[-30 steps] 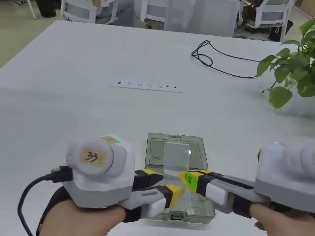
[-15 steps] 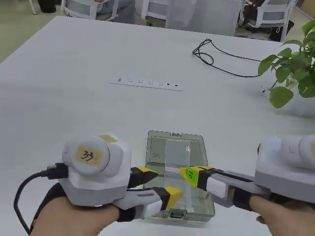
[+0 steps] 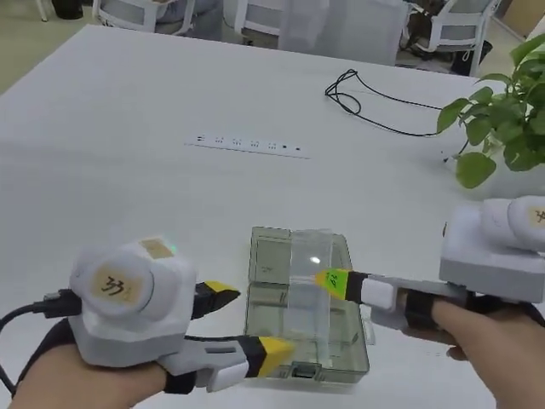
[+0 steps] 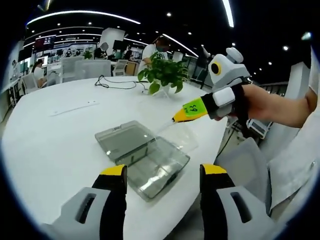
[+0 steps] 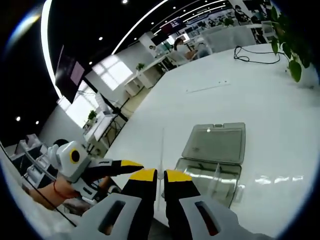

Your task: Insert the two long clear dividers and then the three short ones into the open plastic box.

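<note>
Head view looked down over near edge of table [image 3: 111,119], gripper views sat low and close, faced each other across plastic box [image 3: 271,256], shared by all three.

"33" on round sticker [image 3: 113,287], left gripper [image 3: 251,322]

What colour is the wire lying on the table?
Black. The wire shows best in the head view.

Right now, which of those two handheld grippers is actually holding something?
The right gripper: its jaws are shut on a clear divider above the open plastic box. The left gripper has its jaws open and empty.
</note>
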Demonstrator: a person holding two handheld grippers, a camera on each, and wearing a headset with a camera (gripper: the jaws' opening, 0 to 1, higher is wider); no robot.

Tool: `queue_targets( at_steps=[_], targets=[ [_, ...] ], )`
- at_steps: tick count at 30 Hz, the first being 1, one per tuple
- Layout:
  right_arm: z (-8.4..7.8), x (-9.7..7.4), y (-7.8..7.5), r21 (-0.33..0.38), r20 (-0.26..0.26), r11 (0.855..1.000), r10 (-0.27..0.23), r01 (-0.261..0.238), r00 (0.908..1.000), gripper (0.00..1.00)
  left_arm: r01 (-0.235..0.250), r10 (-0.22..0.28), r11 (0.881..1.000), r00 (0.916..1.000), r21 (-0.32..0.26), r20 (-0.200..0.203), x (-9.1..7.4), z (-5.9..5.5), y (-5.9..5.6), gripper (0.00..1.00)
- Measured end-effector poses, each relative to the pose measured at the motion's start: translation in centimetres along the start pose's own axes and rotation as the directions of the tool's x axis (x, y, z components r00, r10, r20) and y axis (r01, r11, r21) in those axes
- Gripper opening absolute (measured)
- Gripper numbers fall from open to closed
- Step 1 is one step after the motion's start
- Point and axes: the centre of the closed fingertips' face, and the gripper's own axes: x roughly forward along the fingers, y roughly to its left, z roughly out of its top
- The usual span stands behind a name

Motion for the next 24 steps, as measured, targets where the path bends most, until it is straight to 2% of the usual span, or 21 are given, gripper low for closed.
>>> queue_targets(
  at_steps=[4, 6, 12, 17, 20, 23, 24],
  targets=[
    [0.0, 0.2, -0.1, 0.024, -0.024, 0.999, -0.033, 0.034, 0.9992, 0.07, 0.021, -0.021, 0.999, 0.9998, 0.04, -0.002, -0.3, -0.3, 0.2, 0.66],
    [-0.1, 0.2, -0.7, 0.036, -0.043, 0.998, -0.05, 0.051, 0.9979, 0.07, 0.029, -0.028, 0.998, 0.9996, 0.062, -0.004, -0.5, -0.5, 0.3, 0.69],
    [-0.6, 0.6, -1.2, 0.063, -0.094, 0.992, -0.105, 0.112, 0.9899, 0.07, 0.054, -0.053, 0.993, 0.9985, 0.101, -0.014, -0.6, -1.1, 0.5, 0.84],
    [-1.4, 0.9, -2.0, 0.082, -0.165, 0.98, -0.163, 0.179, 0.9727, 0.07, 0.086, -0.083, 0.988, 0.996, 0.125, -0.033, -0.5, -1.9, 0.5, 0.91],
    [-1.8, 1.3, -2.1, 0.104, -0.201, 0.974, -0.177, 0.201, 0.9634, 0.07, 0.105, -0.101, 0.985, 0.9943, 0.135, -0.033, -0.5, -2.1, 0.4, 0.97],
    [-2.1, 1.7, -2.2, 0.122, -0.243, 0.968, -0.186, 0.22, 0.9521, 0.07, 0.123, -0.117, 0.981, 0.992, 0.149, -0.046, -0.5, -2.5, 0.4, 0.98],
    [-2.4, 1.9, -2.2, 0.129, -0.269, 0.965, -0.189, 0.23, 0.9444, 0.07, 0.129, -0.123, 0.98, 0.9911, 0.153, -0.05, -0.6, -2.6, 0.4, 0.99]
  ],
)
